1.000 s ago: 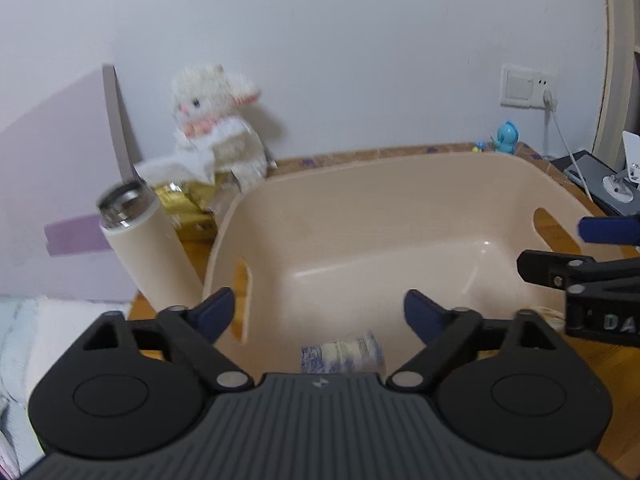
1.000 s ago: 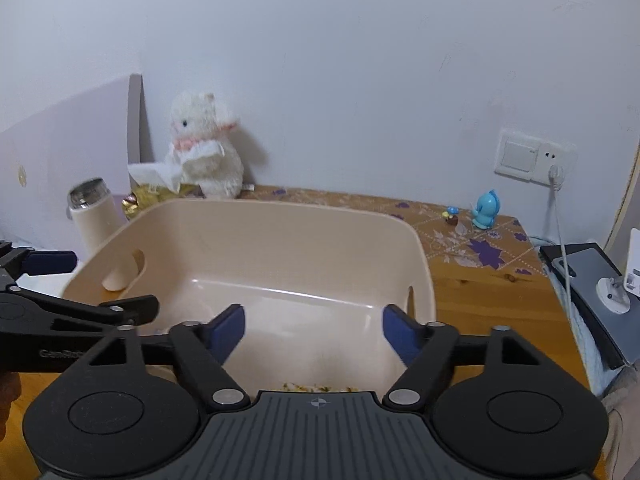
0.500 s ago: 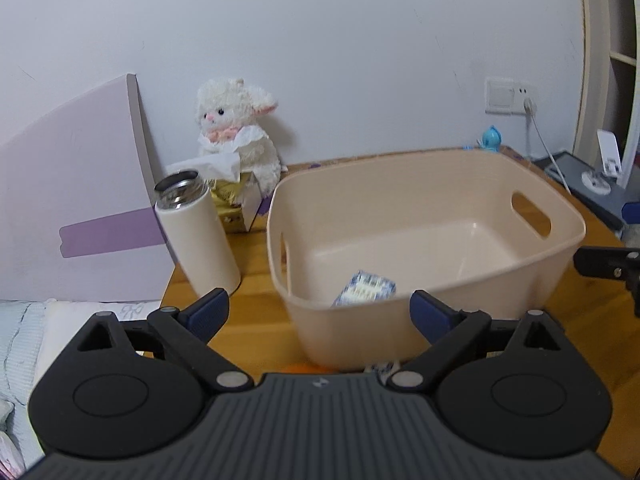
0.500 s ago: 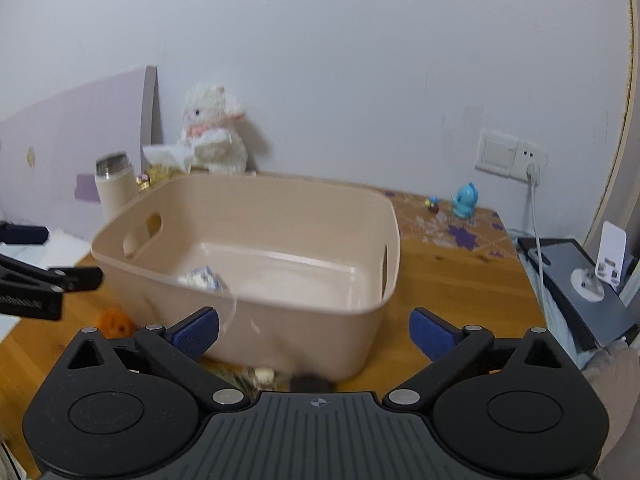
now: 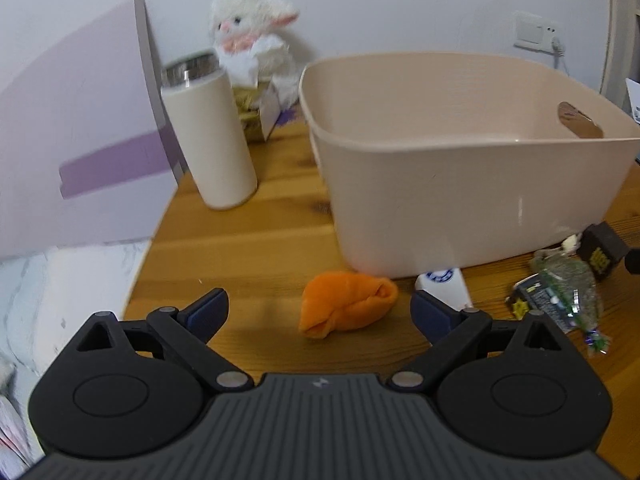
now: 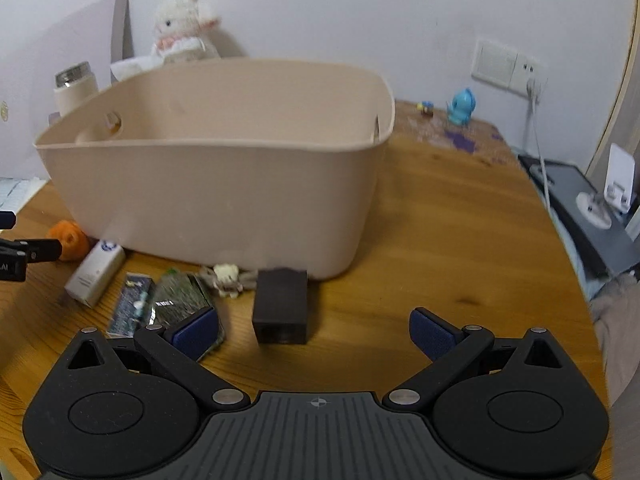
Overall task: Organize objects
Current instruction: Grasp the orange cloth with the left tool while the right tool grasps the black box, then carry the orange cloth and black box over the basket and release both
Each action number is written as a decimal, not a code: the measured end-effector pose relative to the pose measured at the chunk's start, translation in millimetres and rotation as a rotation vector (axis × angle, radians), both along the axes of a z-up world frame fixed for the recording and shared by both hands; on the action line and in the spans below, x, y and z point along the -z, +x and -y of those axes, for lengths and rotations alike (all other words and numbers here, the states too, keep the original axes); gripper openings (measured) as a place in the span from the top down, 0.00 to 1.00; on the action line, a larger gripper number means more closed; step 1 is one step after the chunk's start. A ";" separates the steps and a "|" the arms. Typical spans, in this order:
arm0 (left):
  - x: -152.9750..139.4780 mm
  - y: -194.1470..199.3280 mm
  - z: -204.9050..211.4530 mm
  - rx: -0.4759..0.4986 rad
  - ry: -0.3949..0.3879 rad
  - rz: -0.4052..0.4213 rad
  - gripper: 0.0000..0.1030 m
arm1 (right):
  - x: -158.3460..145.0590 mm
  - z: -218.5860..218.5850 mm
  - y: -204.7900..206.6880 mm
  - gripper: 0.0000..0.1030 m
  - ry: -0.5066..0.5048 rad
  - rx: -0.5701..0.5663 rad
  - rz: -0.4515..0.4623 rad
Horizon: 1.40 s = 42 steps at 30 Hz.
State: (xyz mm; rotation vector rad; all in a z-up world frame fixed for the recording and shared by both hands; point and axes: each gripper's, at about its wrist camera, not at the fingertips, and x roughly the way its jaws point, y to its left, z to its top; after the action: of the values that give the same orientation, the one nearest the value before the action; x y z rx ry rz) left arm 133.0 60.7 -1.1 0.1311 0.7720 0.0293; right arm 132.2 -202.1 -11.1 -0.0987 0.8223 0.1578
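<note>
A beige plastic bin stands on the wooden table. In front of it lie an orange cloth bundle, a white tube, green snack packets, a small plush charm and a black box. My left gripper is open, low over the table, with the orange bundle between its fingers. My right gripper is open, just before the black box.
A cream thermos stands left of the bin, by a lilac board. A white plush lamb and tissue box sit behind. A blue figurine, wall socket and grey device are at right.
Both grippers have pulled back out of the bin and dropped low in front of it. The loose items on the table have come into view.
</note>
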 end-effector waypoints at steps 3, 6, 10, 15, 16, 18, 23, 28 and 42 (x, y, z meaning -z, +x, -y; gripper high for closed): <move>11.5 8.1 -6.0 -0.015 -0.020 -0.013 0.05 | 14.3 1.8 6.7 0.00 0.032 0.002 -0.037; 20.4 15.8 -7.9 -0.018 -0.012 -0.008 0.05 | 24.5 1.1 13.5 0.00 0.048 0.007 -0.065; 31.5 25.1 -8.2 0.006 -0.016 -0.027 0.05 | 31.3 -4.7 19.7 0.00 0.044 -0.002 -0.069; 33.5 28.2 -4.8 -0.003 0.009 0.018 0.06 | 31.2 -8.8 23.2 0.07 0.043 -0.016 -0.054; 33.7 28.1 -3.5 0.002 0.013 0.024 0.07 | 30.9 -9.2 23.7 0.11 0.041 -0.017 -0.052; 34.4 26.9 -0.7 0.018 0.017 0.027 0.12 | 31.5 -10.4 24.5 0.16 0.030 -0.015 -0.052; 32.4 24.1 2.1 0.050 -0.018 0.027 0.38 | 27.1 -11.6 20.9 0.48 0.029 -0.021 -0.029; 30.0 23.0 -0.3 0.056 -0.079 0.003 0.74 | 24.9 -9.8 18.8 0.72 0.039 -0.020 -0.020; 11.4 -3.5 -3.8 0.058 -0.094 0.008 0.81 | -5.5 1.3 -14.5 0.72 0.064 -0.009 0.059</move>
State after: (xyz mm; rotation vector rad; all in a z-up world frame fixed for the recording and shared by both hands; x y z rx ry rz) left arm 129.5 64.6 -12.5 0.0633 0.7603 -0.0611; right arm 117.7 -203.5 -5.6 -0.0469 0.7572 0.1888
